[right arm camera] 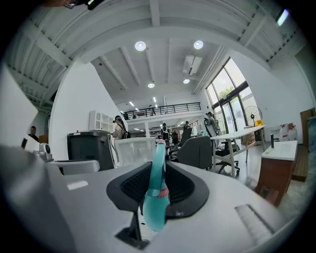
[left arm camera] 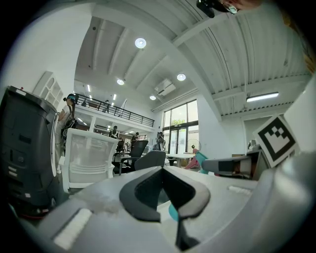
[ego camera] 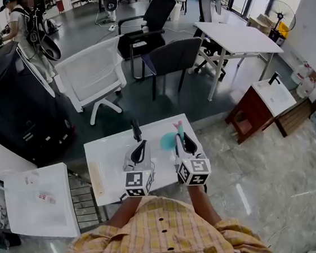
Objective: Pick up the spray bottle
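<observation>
A teal spray bottle with a pink part at its neck stands between the jaws of my right gripper, which is shut on it. In the head view the bottle shows as a teal blob over the white table, just left of the right gripper. My left gripper lies beside it to the left, its tips together and nothing between them. From the left gripper view the left gripper points level, and the bottle's teal and pink top shows to its right.
A black object lies at the table's far edge and a pale strip near its left side. A lower white table stands at the left. A white chair, a dark chair and a black cabinet stand beyond.
</observation>
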`<state>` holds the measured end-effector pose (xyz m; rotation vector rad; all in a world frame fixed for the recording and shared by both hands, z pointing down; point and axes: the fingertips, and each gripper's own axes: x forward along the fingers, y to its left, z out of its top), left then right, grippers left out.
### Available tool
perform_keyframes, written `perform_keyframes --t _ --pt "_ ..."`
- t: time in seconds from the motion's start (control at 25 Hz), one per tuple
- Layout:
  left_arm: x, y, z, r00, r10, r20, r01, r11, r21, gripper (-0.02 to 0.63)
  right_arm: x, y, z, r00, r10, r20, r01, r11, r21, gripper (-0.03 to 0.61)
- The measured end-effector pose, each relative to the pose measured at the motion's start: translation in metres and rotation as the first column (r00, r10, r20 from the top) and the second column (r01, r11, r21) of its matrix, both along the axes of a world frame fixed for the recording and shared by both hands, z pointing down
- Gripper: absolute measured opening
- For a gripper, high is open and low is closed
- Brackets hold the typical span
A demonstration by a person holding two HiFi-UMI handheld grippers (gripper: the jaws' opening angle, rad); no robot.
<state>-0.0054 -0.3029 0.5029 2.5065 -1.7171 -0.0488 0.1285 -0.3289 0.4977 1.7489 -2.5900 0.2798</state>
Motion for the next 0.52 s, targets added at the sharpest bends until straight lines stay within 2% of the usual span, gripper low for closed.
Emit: perform_keyframes --t 0.52 --pt "-0.0049 0.0079 0.0006 1.000 -0.001 0.006 0.001 1.000 -0.004 -0.002 -0.0059 0.0084 0.0014 1.000 -0.008 0.004 0.008 1.000 -0.008 0.084"
